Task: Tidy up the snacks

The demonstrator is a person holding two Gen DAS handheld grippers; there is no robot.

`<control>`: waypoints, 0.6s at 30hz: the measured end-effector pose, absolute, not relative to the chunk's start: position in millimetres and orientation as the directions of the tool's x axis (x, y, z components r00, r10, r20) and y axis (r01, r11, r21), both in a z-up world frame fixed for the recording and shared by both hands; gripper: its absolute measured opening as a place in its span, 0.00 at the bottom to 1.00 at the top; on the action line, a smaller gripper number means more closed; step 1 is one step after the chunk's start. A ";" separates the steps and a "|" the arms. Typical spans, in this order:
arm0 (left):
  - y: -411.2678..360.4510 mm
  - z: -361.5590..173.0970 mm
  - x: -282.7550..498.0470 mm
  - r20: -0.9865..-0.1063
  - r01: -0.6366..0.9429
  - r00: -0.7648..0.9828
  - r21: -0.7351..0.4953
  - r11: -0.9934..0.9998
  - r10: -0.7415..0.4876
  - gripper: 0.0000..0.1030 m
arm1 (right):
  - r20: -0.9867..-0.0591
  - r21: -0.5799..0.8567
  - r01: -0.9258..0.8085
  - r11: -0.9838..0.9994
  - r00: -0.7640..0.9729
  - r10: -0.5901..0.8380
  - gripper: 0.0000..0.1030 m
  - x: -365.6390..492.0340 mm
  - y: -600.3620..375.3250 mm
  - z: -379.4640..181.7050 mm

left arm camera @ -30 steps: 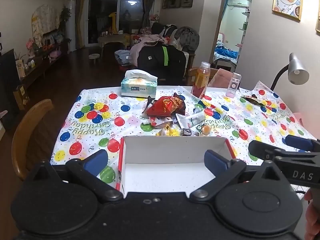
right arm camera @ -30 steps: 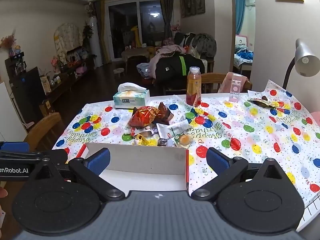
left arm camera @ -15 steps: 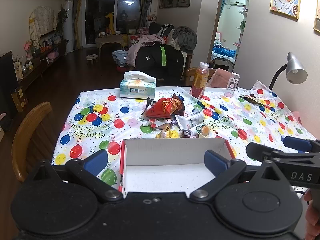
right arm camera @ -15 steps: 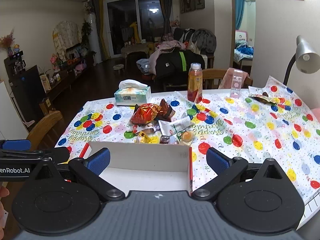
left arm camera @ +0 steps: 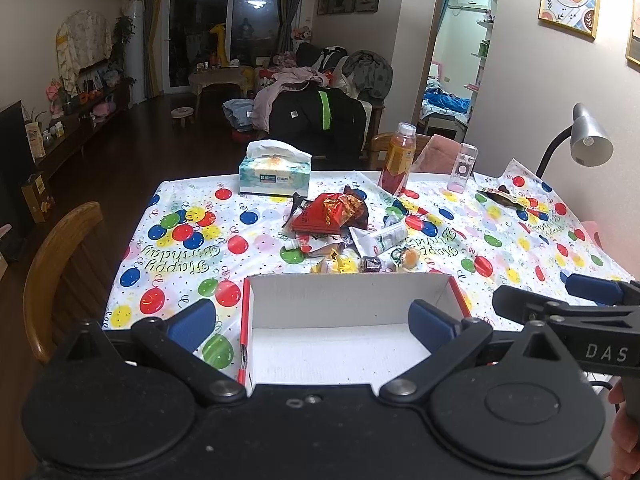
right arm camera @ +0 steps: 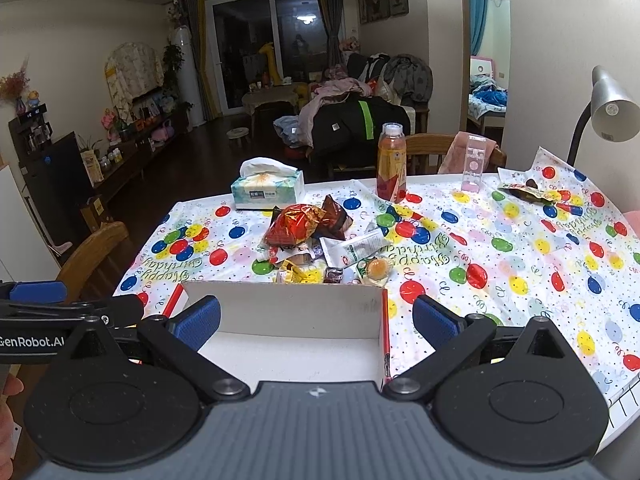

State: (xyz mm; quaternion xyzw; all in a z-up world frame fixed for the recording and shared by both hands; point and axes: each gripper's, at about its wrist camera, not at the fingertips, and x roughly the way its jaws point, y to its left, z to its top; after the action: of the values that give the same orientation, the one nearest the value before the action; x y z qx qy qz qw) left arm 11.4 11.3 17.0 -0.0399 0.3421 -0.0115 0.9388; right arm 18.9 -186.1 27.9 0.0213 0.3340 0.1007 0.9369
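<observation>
**Two hand-held grippers released over box, snacks beyond**

Left wrist view: left hand-held gripper (left arm camera: 312, 326) spread wide, holding nothing. Desk (left arm camera: 240, 236) under glossy balloon-print cloth. White cardboard box (left arm camera: 340, 344), red edges, at near rim; crinkled snack pile (left arm camera: 340, 232) just behind it. Dim living room beyond.

Right wrist view: right hand-held gripper (right arm camera: 316, 322) likewise released. Tissue box (right arm camera: 267, 191) and orange bottle (right arm camera: 391, 170) stand behind the pile.

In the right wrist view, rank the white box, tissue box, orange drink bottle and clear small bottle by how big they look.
1. white box, though nearest the camera
2. tissue box
3. orange drink bottle
4. clear small bottle
</observation>
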 end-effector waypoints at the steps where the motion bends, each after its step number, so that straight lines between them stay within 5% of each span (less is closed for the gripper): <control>1: 11.2 17.1 11.5 -0.642 -0.006 0.765 -0.084 0.996 -0.049 0.99 | -0.623 0.109 -0.173 0.979 0.756 0.203 1.00 18.3 -186.2 27.7; 18: 9.2 18.0 11.6 -0.641 -0.003 0.766 -0.082 0.997 -0.050 0.99 | -0.624 0.113 -0.160 0.981 0.756 0.196 1.00 12.4 -185.9 28.4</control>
State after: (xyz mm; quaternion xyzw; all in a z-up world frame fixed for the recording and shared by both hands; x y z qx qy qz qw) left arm 11.6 9.2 18.0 -0.0393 0.3420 -0.0126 0.9388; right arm 12.4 -185.9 28.4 0.0265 0.3359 0.0950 0.9367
